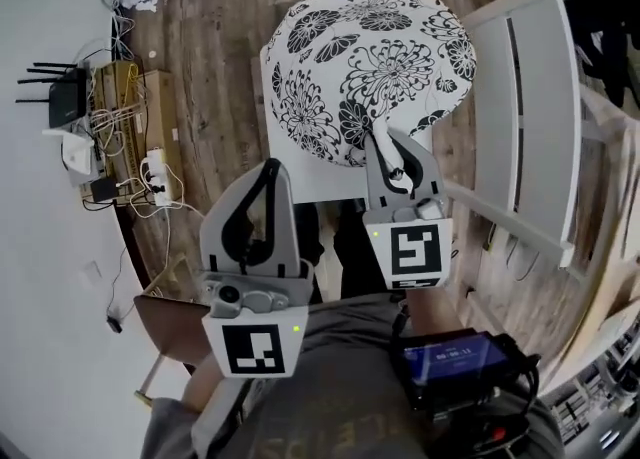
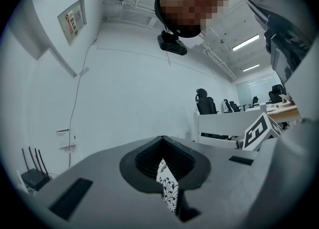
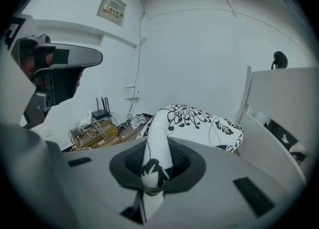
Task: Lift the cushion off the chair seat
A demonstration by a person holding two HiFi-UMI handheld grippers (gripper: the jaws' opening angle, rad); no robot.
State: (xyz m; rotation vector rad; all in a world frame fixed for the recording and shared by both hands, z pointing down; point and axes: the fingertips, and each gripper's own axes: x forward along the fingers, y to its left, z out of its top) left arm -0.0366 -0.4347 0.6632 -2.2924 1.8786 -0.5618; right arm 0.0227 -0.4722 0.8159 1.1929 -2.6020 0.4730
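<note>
A round white cushion (image 1: 370, 57) with black flowers lies on the white chair seat (image 1: 305, 182). My right gripper (image 1: 385, 139) is at the cushion's near edge and shut on a fold of it. In the right gripper view that fold (image 3: 157, 138) runs down into the right gripper (image 3: 152, 185). My left gripper (image 1: 270, 167) is held at the seat's near left corner, beside the cushion's edge. In the left gripper view a thin strip of flowered cloth (image 2: 168, 185) shows in the slot of the left gripper (image 2: 170, 195). Whether it is pinched there I cannot make out.
The chair's white slatted back (image 1: 530, 117) stands to the right of the seat. A router (image 1: 60, 97), cardboard boxes and a power strip (image 1: 155, 172) with tangled cables lie on the wood floor by the left wall. A device with a screen (image 1: 455, 359) hangs at the person's waist.
</note>
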